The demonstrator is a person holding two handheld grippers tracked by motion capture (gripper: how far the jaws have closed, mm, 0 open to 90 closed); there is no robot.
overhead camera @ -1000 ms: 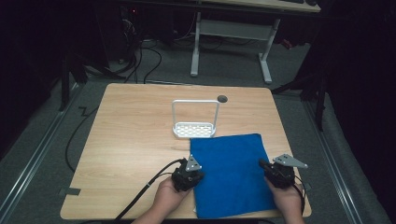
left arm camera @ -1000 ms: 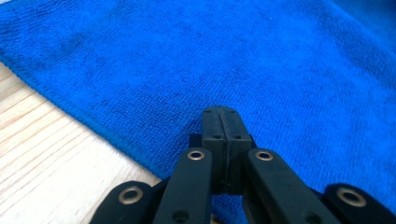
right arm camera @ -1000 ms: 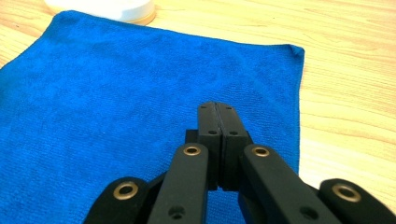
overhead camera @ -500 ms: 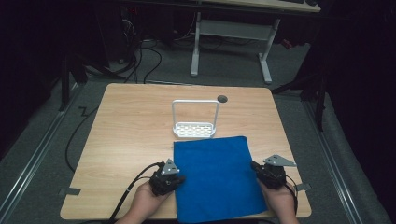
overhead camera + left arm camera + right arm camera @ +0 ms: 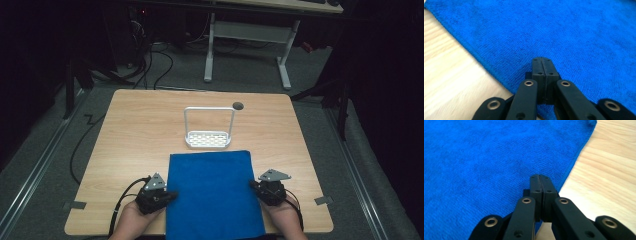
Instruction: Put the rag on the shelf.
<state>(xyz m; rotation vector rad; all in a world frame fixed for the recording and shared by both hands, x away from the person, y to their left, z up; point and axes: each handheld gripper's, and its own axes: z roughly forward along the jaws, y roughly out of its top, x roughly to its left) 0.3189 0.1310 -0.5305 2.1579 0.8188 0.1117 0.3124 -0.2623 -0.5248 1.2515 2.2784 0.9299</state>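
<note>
1. We see the blue cloth (image 5: 214,195) lying flat in the lower middle of the high view, its near end running off the bottom of the frame over the table (image 5: 140,130) edge. Its far edge sits just short of the white wire rack (image 5: 208,131).

2. Compared with the frame from half a second ago, the cloth has slid toward the bottom of the frame, and the gap between its far edge and the rack has widened. One second ago its far edge touched the rack.

3. The left gripper (image 5: 169,195) sits at the cloth's left edge, lower left of the frame. In the left gripper view its jaws are pressed together over the cloth (image 5: 564,37); whether fabric is caught between them we cannot tell.

4. The right gripper (image 5: 254,186) sits at the cloth's right edge. In the right gripper view its jaws likewise meet at the cloth (image 5: 486,160) border, beside bare wood (image 5: 609,175).

5. Both grippers have moved closer to the bottom of the frame since the earlier frames.
</note>
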